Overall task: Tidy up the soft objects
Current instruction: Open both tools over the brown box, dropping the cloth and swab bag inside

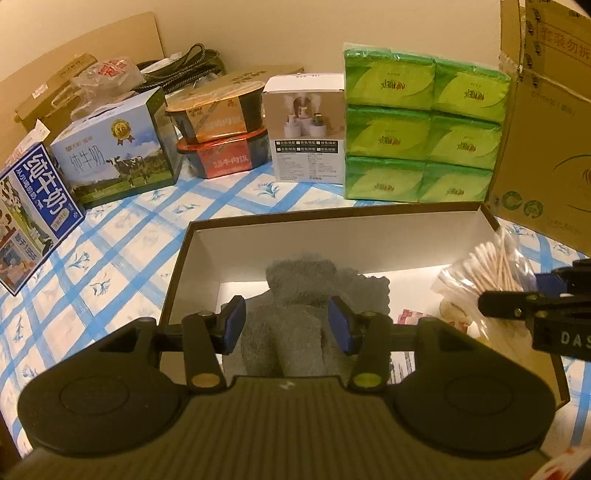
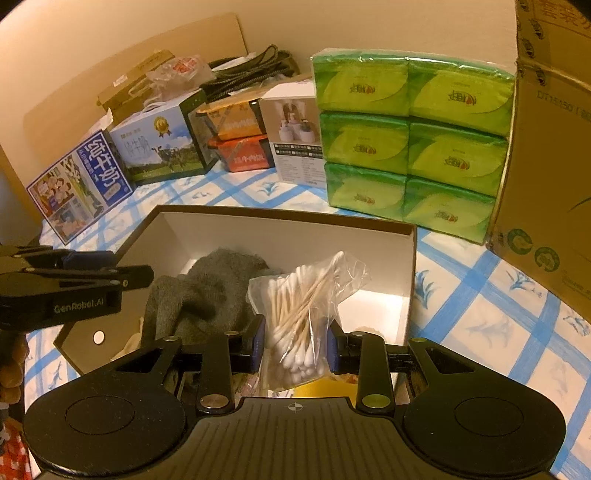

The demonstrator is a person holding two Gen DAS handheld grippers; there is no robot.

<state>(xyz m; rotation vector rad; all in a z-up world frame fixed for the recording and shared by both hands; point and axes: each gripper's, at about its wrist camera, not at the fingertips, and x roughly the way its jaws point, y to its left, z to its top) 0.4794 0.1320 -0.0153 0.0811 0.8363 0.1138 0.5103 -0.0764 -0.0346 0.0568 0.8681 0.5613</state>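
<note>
Your left gripper hangs over the near end of the open box, its blue pads spread wide on either side of the one grey sock without touching it; the sock lies crumpled inside the box, toward its left half. Your right gripper has its two pads standing just beside the one clear bag of cotton swabs, which stands upright in the right half of the same box; whether the pads actually press the bag, you cannot tell from either view.

Count outward from there. One box, dark outside and white inside, holds the sock, the swab bag and a few small packets at the bottom that are too hidden to name. Behind it stands one green pack of tissues, six bricks stacked two wide and three high. To its left is one white carton, then two food bowls stacked one on the other, then two milk cartons. One large cardboard box stands at the right.

Everything rests on a white cloth with a blue check. Behind it runs a plain cream wall, with dark cords and a flat cardboard sheet piled against it.
</note>
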